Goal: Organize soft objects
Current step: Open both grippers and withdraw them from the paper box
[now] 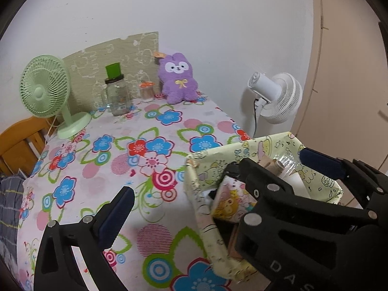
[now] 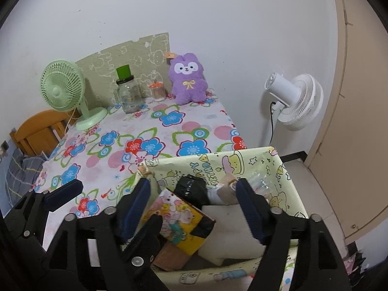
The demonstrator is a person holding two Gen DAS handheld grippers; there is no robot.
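A purple plush bunny (image 1: pixel 178 78) sits upright at the far edge of the floral table (image 1: pixel 150 126), against the wall; it also shows in the right wrist view (image 2: pixel 189 78). A pale yellow cartoon-print fabric bin (image 1: pixel 312 167) stands at the near right corner, holding a yellow picture box (image 2: pixel 180 223), a black bag and white items. My left gripper (image 1: pixel 219 184) is open and empty over the bin's left edge. My right gripper (image 2: pixel 194 208) is open and empty above the bin (image 2: pixel 278 169). The left gripper also shows at the lower left of the right wrist view (image 2: pixel 104 201).
A green desk fan (image 1: pixel 46 89) stands at the far left. A glass jar with a green cup on it (image 1: pixel 117 92) and a small orange-lidded jar (image 1: pixel 146 91) stand by the bunny. A white floor fan (image 1: pixel 278 97) stands right of the table. A wooden chair (image 1: pixel 19 143) is at left.
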